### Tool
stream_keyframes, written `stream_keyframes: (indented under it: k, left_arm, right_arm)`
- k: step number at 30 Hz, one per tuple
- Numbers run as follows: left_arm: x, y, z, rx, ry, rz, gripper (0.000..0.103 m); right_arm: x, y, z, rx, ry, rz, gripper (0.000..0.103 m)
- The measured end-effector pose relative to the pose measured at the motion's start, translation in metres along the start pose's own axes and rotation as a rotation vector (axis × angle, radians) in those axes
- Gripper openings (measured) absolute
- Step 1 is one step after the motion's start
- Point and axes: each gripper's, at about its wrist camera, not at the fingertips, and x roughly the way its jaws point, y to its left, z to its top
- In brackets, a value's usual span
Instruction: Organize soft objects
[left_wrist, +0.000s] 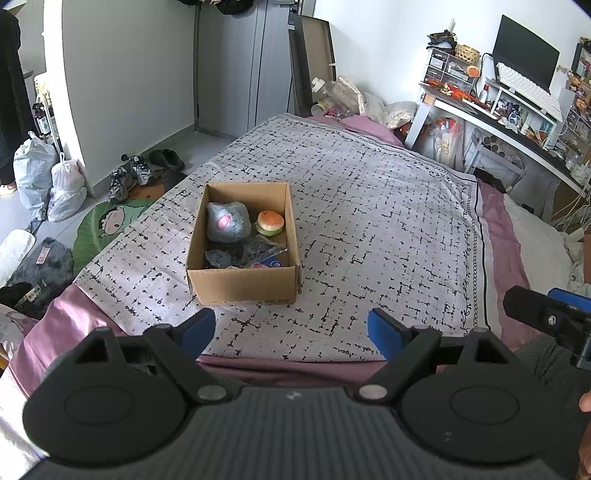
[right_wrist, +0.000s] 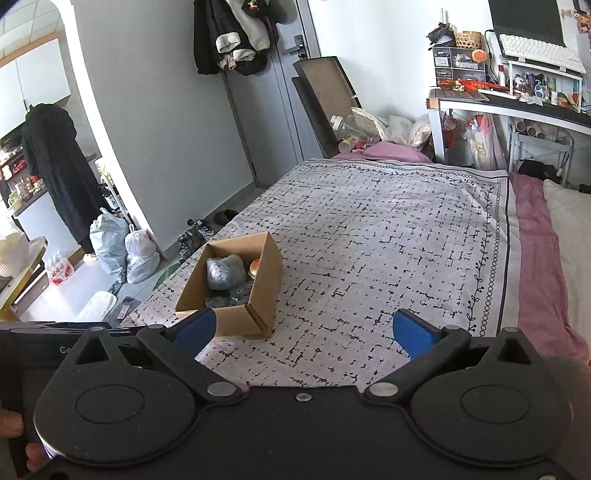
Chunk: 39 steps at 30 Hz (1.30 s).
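both grippers (left_wrist: 291, 332) (right_wrist: 303, 332) gape, cardboard box (left_wrist: 243, 284) just ahead.

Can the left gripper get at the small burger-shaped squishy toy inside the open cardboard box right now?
Probably yes. The left gripper is open and empty, the cardboard box has no lid, and the burger toy lies uncovered beside the grey plush, near the far wall.

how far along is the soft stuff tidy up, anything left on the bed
Looks nearly done. The box on the blanket already holds a grey plush, a burger toy and dark soft items. Nothing is in hand: the left gripper and right gripper have open, empty jaws. No loose soft toys show on the blanket, so little seems left.
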Motion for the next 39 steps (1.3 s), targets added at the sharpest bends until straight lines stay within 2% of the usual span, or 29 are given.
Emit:
stream_keyframes:
  k: [14,39]
  left_arm:
    - [-0.0031,-0.0007,0.0028,0.007,-0.006,-0.004,0.089]
    - [-0.0004,0.0003,0.0003,0.013,-0.01,-0.01,0.089]
  right_arm:
    - [-0.0002,0.0041,0.002,-0.018,0.002,-0.043,0.103]
    - [0.0067,0.0036,0.0004,-0.019,0.016,-0.069,0.103]
